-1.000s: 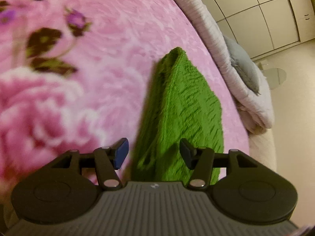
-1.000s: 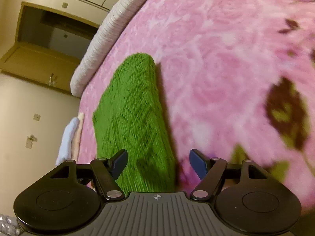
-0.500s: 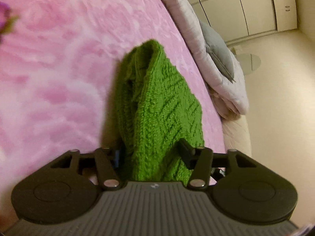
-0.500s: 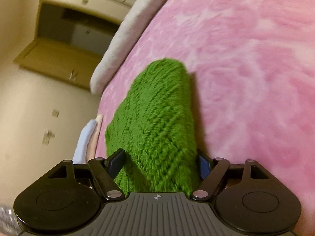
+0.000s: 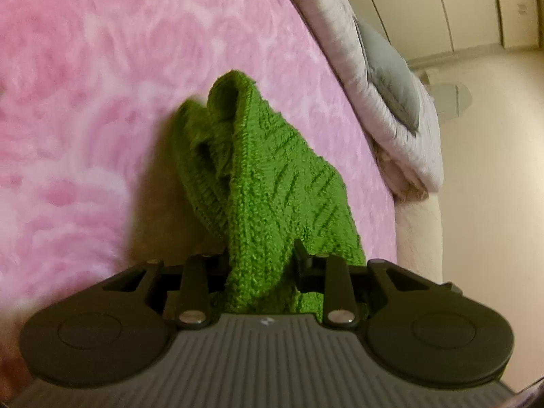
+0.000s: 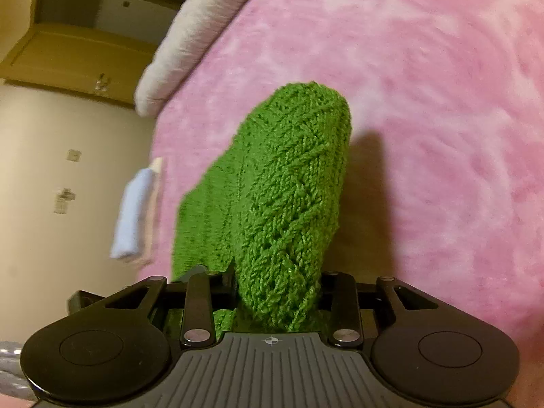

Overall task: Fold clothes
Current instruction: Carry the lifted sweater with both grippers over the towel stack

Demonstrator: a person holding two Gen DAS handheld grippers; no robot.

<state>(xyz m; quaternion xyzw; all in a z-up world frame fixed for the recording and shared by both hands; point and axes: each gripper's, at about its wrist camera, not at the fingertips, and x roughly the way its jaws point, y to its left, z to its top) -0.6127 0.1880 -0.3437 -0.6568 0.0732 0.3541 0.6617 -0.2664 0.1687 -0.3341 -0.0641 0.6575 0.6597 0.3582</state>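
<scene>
A green knitted garment (image 5: 272, 176) lies folded in a long strip on the pink flowered blanket (image 5: 85, 102). My left gripper (image 5: 261, 258) has one end of the strip between its fingers; its jaws are closing, and the knit bunches and rises off the blanket there. In the right wrist view the other end of the garment (image 6: 299, 170) stands up in a thick roll from my right gripper (image 6: 277, 275), whose jaws are closing on it too. The pads of both grippers are mostly hidden by the wool.
A rolled white quilt (image 5: 391, 129) with a grey pillow (image 5: 391, 78) lines the bed's edge, with wardrobe doors (image 5: 459, 10) beyond. In the right wrist view a white quilt (image 6: 190, 44), a folded pale blue cloth (image 6: 132, 217) at the bed's edge and a wooden cabinet (image 6: 68, 51) show.
Both grippers moved forward over the garment's ends and their jaws came in from wide open onto the knit. The ends now bunch and lift off the blanket.
</scene>
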